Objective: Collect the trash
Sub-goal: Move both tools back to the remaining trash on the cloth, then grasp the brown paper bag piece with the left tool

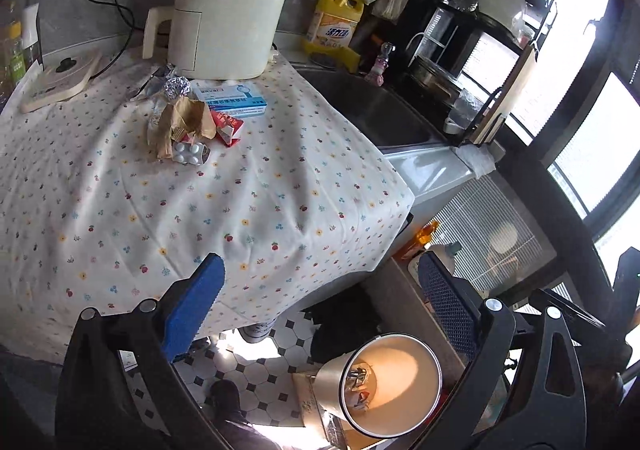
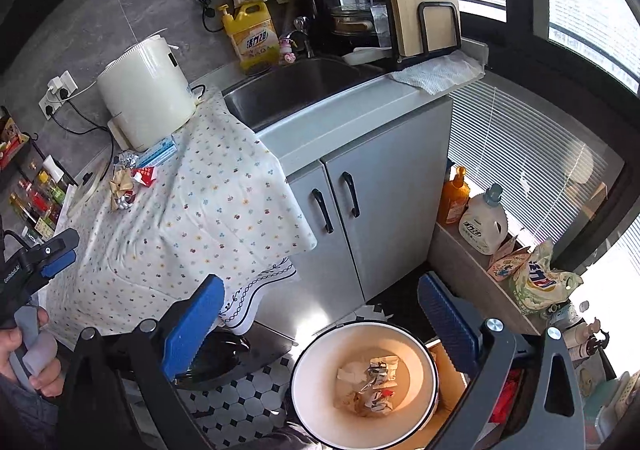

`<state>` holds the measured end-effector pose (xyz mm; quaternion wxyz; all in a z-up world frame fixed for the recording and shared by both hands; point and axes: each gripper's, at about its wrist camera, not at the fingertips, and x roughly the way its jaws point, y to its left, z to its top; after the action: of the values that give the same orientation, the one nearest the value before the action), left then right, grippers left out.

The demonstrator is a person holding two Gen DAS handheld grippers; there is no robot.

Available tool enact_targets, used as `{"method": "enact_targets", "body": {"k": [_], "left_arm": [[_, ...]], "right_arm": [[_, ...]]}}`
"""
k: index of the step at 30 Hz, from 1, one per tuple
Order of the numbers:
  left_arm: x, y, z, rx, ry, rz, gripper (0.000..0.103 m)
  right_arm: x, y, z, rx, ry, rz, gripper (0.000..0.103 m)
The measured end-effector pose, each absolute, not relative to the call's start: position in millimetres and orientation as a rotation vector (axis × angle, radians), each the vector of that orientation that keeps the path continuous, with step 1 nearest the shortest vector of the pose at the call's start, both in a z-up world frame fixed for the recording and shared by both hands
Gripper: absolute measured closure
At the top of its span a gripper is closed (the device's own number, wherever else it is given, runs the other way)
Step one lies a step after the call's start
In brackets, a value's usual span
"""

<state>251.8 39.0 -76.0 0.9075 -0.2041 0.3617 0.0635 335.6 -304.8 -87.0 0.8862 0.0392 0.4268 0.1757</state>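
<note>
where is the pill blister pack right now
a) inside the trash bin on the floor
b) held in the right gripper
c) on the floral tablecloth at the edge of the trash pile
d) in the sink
c: the blister pack lies on the floral tablecloth against the crumpled brown paper, while the right gripper is open and holds nothing.

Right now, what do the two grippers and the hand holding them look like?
Both the left gripper and the right gripper have black frames with silver bolts and blue ribbed finger pads. A bare hand grips a grey handle; white lettering marks the black body.
</note>
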Motion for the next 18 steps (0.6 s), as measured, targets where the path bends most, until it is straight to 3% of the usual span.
{"method": "enact_targets", "body": {"k": [7, 18], "left_arm": [[268, 112, -86, -0.465, 0.721, 0.158, 0.010], [321, 199, -112, -0.481, 0.776, 0.129, 0.055]], "right_arm": [[350, -244, -89, 0.043, 0.878, 0.383, 0.008], [377, -159, -102, 0.056, 0.879, 0.360, 0.008]]}}
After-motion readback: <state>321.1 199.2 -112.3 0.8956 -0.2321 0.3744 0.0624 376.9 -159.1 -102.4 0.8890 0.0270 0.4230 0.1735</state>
